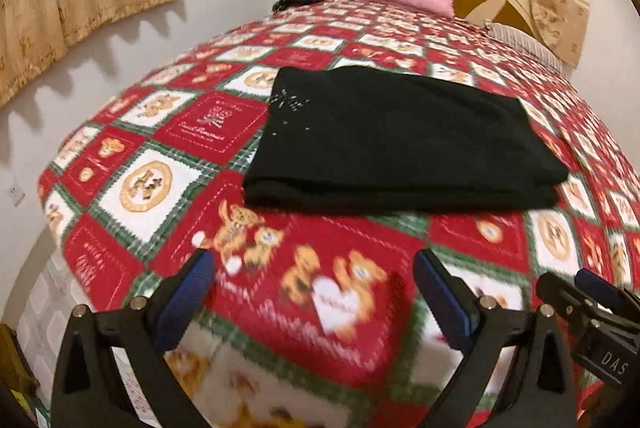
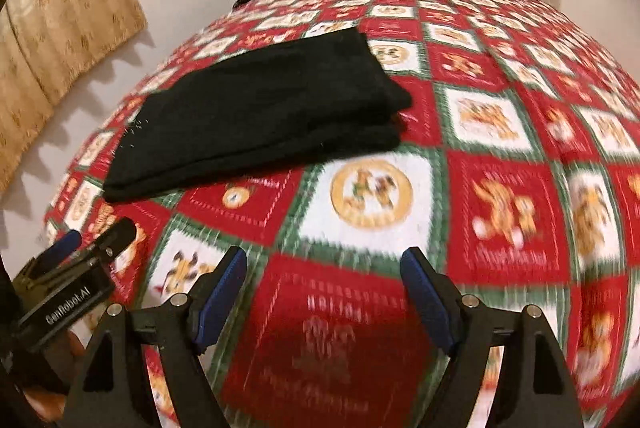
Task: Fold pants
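Toward the middle of the bed, in the left wrist view, the folded black pants point(image 1: 396, 139) are lying flat on the bear-patterned blanket point(image 1: 168, 131), clear of its edges. The left gripper point(image 1: 314, 282) is hovering spread apart and empty over bare blanket nearer the foot edge.

In the right wrist view, the right gripper point(image 2: 324, 278) is likewise gaping, holding nothing, the pants point(image 2: 260, 107) lying beyond it to the left, open blanket point(image 2: 508, 131) stretching rightward.

Black pants point(image 1: 400, 139) lie folded into a flat, layered rectangle on a bed, resting on a red, white and green bear-print blanket point(image 1: 192, 195). Small pale flecks mark one corner. Nothing touches them.
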The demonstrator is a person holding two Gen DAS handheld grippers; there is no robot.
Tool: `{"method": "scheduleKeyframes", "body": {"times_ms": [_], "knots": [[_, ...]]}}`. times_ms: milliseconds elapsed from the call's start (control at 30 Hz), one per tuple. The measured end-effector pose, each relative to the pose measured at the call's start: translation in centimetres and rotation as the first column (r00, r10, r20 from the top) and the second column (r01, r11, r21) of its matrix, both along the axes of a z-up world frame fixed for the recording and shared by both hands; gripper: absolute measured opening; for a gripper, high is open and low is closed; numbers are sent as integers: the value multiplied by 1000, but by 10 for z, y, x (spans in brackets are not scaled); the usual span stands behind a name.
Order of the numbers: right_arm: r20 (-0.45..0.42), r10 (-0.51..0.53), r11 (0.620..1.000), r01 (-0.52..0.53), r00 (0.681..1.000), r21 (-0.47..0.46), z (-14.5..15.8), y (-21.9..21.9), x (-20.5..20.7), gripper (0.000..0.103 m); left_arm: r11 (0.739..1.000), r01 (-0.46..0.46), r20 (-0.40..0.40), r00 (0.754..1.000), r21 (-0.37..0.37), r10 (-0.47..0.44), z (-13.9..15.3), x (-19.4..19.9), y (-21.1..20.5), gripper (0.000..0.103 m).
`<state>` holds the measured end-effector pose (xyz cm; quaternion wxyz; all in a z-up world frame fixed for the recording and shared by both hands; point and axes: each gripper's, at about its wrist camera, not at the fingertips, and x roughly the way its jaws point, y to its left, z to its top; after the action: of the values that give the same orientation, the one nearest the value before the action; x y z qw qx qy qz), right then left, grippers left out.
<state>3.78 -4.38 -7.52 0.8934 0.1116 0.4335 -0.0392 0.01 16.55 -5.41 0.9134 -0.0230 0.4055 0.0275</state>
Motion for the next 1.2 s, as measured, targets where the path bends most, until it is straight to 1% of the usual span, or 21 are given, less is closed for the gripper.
{"method": "scheduleKeyframes", "body": {"times_ms": [133, 200, 267, 367, 500, 567, 667, 767, 833, 933, 1033, 1133, 1200], "knots": [[53, -40, 999, 39, 998, 22, 1, 2, -31, 81, 998, 7, 65, 998, 70, -12, 18, -25, -7, 102], [68, -25, 999, 24, 997, 26, 0, 7, -44, 81, 994, -6, 105, 994, 109, -5, 27, -38, -9, 102], [69, -14, 1000, 12, 998, 21, 3, 12, -48, 81, 992, -11, 133, 991, 124, -6, 35, -46, -8, 102], [127, -10, 1000, 9, 992, 11, 21, 14, -59, 81, 990, -4, 180, 983, 142, -22, 49, -63, -10, 103], [271, -25, 999, 33, 962, -22, 61, 17, -85, 81, 984, -11, 254, 966, 180, -36, 68, -85, -14, 103], [329, -33, 999, 43, 944, -25, 78, 18, -98, 81, 985, -8, 270, 962, 174, -40, 75, -95, -14, 103], [402, -46, 998, 58, 914, -17, 101, 20, -120, 81, 990, -7, 304, 952, 139, -36, 86, -105, -15, 103], [462, -61, 997, 78, 885, -17, 114, 19, -139, 82, 993, 3, 318, 947, 117, -40, 96, -113, -19, 103], [498, -63, 995, 92, 865, -34, 122, 18, -150, 83, 995, 3, 338, 941, 102, -37, 102, -119, -22, 103], [522, -76, 991, 121, 850, -52, 131, 13, -160, 84, 996, 11, 366, 930, 88, -43, 107, -127, -24, 103], [539, -102, 989, 144, 836, -35, 133, 7, -168, 85, 996, 10, 397, 917, 84, -43, 111, -134, -27, 103], [540, -117, 988, 151, 834, -18, 134, 5, -170, 85, 996, 3, 413, 910, 92, -41, 114, -138, -28, 103], [538, -114, 989, 148, 835, -21, 135, 6, -171, 85, 996, 0, 414, 910, 89, -37, 115, -139, -28, 103]]}}
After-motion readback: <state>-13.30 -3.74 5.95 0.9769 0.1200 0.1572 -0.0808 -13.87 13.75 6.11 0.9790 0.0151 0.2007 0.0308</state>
